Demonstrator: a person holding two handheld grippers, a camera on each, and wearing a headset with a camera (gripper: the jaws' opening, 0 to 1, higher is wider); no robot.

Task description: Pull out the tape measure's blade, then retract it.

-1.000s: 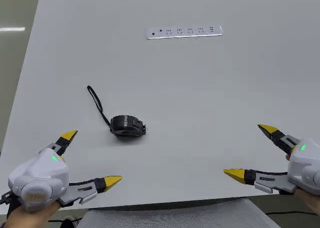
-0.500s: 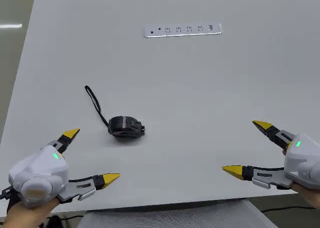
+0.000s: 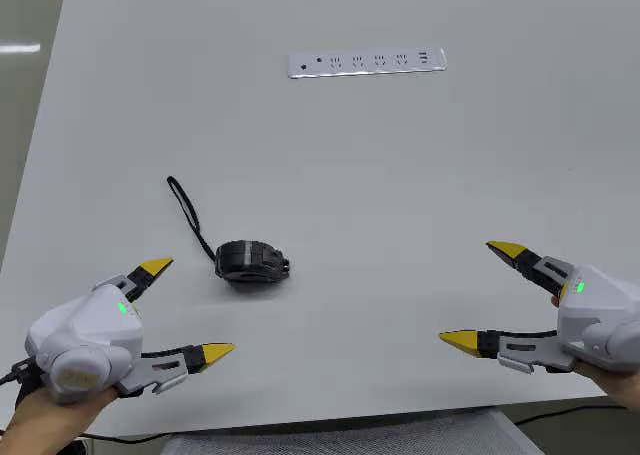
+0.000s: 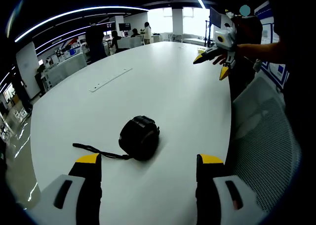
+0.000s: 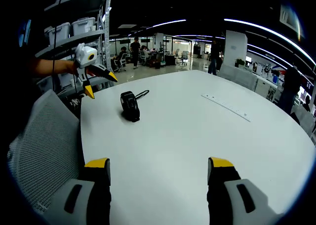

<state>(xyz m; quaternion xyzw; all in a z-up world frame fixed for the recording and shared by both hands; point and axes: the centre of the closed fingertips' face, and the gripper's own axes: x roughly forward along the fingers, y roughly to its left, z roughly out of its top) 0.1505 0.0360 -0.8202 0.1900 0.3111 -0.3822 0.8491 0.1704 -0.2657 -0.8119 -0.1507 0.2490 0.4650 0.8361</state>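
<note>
Both edged inward: left claw, right claw spread wide, flanking untouched tape measure, likely lining up a grab.

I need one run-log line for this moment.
stage: before grasp | left tool: open, near tape measure, not touching | right tool: open, empty | tape measure: lying on table
</note>
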